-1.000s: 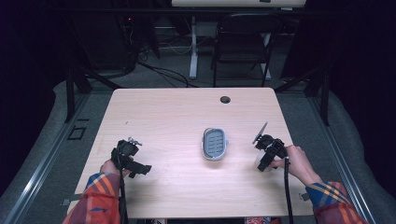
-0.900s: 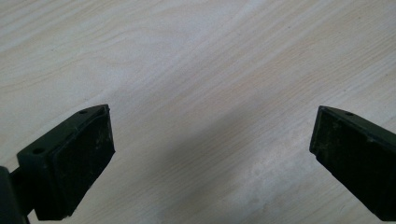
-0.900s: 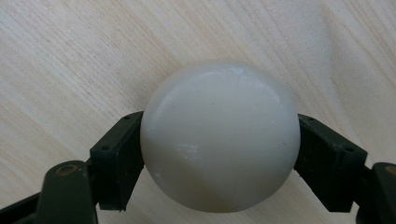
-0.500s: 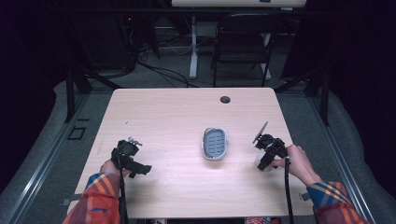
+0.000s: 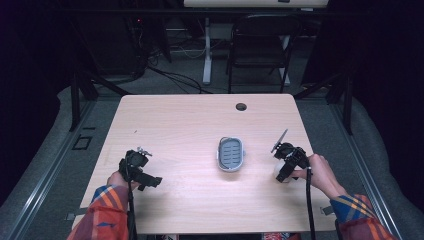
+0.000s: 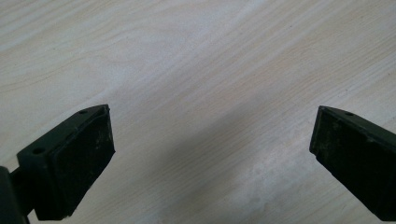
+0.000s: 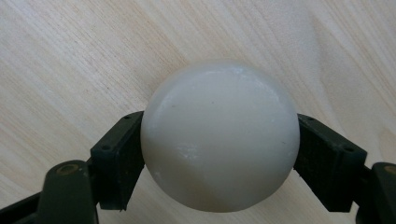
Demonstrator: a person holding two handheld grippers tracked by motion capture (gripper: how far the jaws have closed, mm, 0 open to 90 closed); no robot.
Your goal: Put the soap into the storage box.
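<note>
A: What is the right gripper [image 5: 283,171] doing?

B: It is clenching a white, rounded bar of soap [image 7: 219,135], with one black pad pressing on each side. In the high view the soap [image 5: 280,174] is peeking out pale under the gripper, near the right edge of the wooden table [image 5: 200,125].

A: Is the soap touching the table?

B: I cannot tell; the right gripper view is looking down on it with wood grain behind.

A: And the left gripper [image 5: 152,181]?

B: It is sitting released, jaws standing wide apart over bare wood in its own view, with nothing between them. The left hand [image 5: 120,179] is holding it near the table's front left.

A: Anything in between?

B: A grey-rimmed soap dish [image 5: 230,154] with a ribbed blue-grey inside is lying flat at mid-table, well apart from the left gripper and nearer the right one. The right hand [image 5: 320,172] is gripping its tool, a plaid sleeve [image 5: 357,215] trailing behind.
</note>
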